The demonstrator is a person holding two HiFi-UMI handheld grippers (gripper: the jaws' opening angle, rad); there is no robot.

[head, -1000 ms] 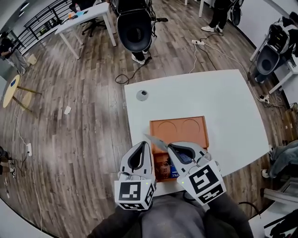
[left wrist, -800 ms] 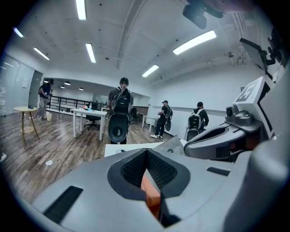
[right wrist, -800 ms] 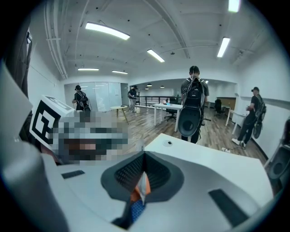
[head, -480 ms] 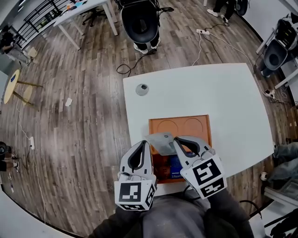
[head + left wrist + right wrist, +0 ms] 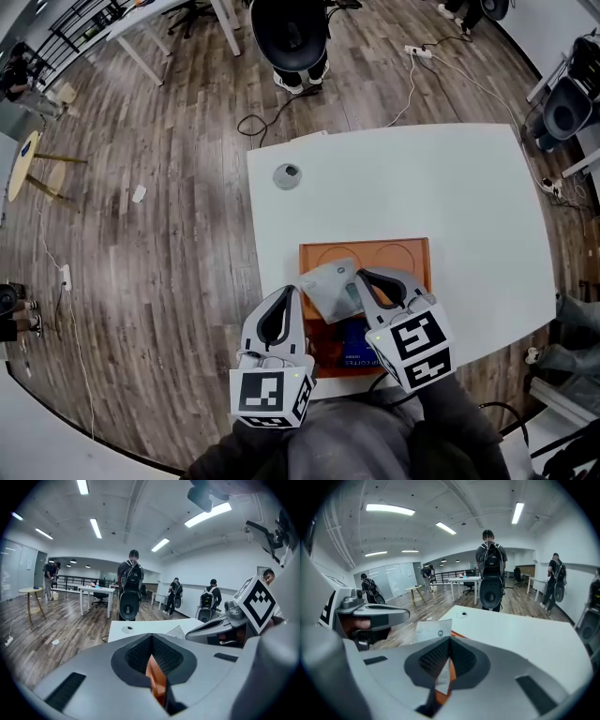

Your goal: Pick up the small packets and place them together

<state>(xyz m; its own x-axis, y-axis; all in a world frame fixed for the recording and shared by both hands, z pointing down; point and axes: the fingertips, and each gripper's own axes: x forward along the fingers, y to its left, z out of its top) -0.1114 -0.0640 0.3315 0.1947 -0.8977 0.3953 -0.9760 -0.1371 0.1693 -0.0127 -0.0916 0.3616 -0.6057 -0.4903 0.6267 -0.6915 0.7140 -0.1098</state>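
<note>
No brand can be read anywhere here, sadly. A small round dark mark and a bit of faint print are seen on the grey packet, but it's all too small to make out. White lettering is carried by a blue packet lying in the near part of the orange tray, and that's not legible either. Only black-and-white square markers are shown on the cubes.

The grey packet is pinched by its edge in the right tongs, jaws clamped tight on it. It's held over the near-left part of the tray and sticks out far and left past the tips.

The left tongs are closed with nothing gripped, just left of the packet. Whether it's touched by them can't be told.

The tray is set near the front edge of the white table.
</note>
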